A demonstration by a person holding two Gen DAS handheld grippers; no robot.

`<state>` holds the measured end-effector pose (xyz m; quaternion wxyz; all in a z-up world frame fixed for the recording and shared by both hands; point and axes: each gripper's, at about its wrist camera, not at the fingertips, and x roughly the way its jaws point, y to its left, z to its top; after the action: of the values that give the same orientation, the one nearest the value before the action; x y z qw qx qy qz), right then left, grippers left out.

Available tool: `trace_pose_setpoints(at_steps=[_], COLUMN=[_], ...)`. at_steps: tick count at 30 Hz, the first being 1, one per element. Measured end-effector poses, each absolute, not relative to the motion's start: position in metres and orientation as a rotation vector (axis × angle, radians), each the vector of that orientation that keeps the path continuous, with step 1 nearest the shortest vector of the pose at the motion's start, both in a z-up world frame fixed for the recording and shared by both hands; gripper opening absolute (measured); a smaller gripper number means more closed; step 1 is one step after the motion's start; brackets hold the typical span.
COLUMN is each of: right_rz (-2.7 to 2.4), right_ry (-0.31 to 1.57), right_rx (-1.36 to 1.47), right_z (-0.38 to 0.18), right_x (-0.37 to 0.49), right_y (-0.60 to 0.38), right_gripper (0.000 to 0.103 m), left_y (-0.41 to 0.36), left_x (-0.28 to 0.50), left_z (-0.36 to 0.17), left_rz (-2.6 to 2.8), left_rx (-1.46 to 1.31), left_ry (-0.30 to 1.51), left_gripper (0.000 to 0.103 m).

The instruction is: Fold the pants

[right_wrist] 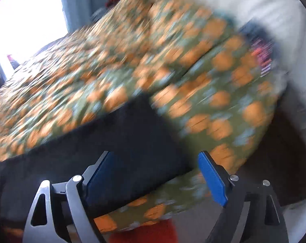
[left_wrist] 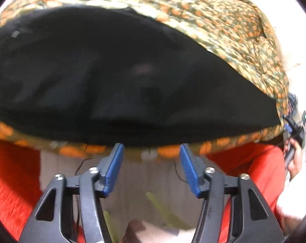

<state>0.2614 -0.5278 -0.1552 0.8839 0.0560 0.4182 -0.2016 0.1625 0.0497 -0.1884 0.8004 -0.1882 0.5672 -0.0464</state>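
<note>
Pants: the black fabric pants (left_wrist: pixel 112 77) lie spread flat on my bed, near its front edge.
Bed cover: green cloth with orange flower print (left_wrist: pixel 223 20), under the pants.
Left gripper (left_wrist: pixel 151 147): blue pads apart, nothing between them, just before the pants' near edge.
Right gripper (right_wrist: pixel 153 156): pads wide apart, above the pants' right end, not clamped.

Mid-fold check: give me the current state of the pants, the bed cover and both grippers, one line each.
Black pants: spread flat on the bed, not held by either gripper.
Floral bed cover: lying under the pants, rumpled toward the far side.
Left gripper: open, nothing between its blue pads, tips at the near edge of the bed.
Right gripper: open wide, above the pants' corner, gripping nothing.
</note>
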Motion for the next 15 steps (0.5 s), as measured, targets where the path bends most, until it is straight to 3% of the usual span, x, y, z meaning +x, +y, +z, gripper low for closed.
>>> trace_pose_setpoints(at_steps=[4, 7, 9, 15], right_rz=[-0.636, -0.616, -0.568, -0.497], right_ry=[0.708, 0.625, 0.629, 0.669], right_rx=[0.044, -0.04, -0.129, -0.271], right_z=[-0.134, -0.123, -0.123, -0.134], right_x=[0.231, 0.223, 0.231, 0.249], right_y=[-0.521, -0.5, -0.481, -0.45], right_gripper=[0.086, 0.092, 0.094, 0.094], left_y=[0.026, -0.012, -0.038, -0.161], left_x=[0.151, 0.19, 0.225, 0.333], left_z=[-0.147, -0.119, -0.115, -0.14], left_rz=[-0.167, -0.287, -0.361, -0.504], left_rx=[-0.256, -0.183, -0.168, 0.037], left_ry=[1.131, 1.045, 1.029, 1.051], left_gripper=[0.061, 0.077, 0.081, 0.081])
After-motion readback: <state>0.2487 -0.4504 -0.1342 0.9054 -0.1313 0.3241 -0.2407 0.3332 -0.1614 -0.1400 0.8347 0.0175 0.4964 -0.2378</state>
